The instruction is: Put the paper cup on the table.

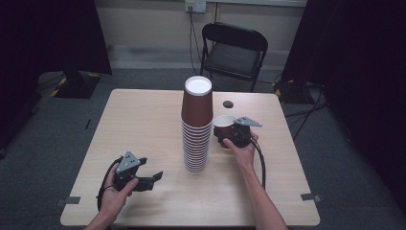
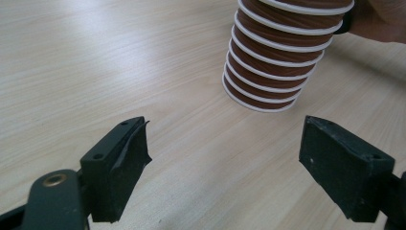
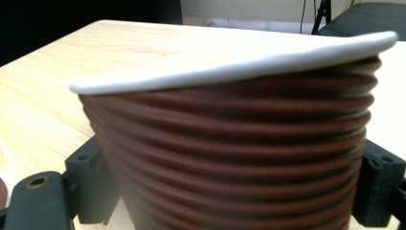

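A tall stack of upside-down brown paper cups (image 1: pixel 197 125) with white rims stands in the middle of the wooden table (image 1: pixel 143 124). Just right of it, my right gripper (image 1: pixel 225 136) is shut on a single brown ribbed cup (image 1: pixel 223 122) with its white rim up. In the right gripper view this cup (image 3: pixel 230 143) sits between both black jaws of the gripper (image 3: pixel 234 191), its rim tilted. My left gripper (image 1: pixel 154 178) rests near the front left of the table, open, pointing toward the stack. In the left gripper view its jaws (image 2: pixel 225 163) stand wide with bare table between them and the stack's base (image 2: pixel 282 52) ahead.
A small black round object (image 1: pixel 228 104) lies on the table behind the held cup. A black folding chair (image 1: pixel 233 48) stands beyond the far edge. Dark curtains hang at both sides. Bare tabletop stretches left of the stack.
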{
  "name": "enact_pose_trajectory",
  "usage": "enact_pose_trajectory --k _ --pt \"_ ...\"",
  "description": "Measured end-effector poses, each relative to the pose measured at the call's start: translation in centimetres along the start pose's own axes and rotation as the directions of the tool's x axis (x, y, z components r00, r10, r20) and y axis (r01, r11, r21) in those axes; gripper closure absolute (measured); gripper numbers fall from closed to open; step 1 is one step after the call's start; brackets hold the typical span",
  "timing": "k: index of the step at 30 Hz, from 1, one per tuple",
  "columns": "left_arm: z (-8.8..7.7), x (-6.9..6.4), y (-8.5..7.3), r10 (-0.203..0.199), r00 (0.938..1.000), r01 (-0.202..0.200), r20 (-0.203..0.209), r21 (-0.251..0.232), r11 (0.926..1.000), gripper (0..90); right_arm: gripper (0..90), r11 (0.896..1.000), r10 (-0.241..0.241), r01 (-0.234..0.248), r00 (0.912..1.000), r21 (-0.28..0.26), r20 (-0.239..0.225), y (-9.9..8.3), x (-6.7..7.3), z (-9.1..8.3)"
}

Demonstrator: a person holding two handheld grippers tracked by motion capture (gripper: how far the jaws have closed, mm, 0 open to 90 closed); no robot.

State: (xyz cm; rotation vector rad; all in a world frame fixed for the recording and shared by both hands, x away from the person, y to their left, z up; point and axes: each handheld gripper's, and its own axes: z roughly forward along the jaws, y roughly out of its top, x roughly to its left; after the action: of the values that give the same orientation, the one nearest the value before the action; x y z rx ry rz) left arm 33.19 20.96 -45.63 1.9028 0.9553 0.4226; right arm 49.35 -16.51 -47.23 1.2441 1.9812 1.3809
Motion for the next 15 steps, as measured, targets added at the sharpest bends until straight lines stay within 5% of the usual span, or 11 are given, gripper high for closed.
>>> enact_pose_trajectory --k 15 --pt "0.0 -0.1 -0.1 -0.012 0.9999 0.012 -0.006 0.009 0.9999 17.4 11.7 0.999 -0.052 0.052 0.9987 0.014 0.003 -0.7 0.5 -1.6"
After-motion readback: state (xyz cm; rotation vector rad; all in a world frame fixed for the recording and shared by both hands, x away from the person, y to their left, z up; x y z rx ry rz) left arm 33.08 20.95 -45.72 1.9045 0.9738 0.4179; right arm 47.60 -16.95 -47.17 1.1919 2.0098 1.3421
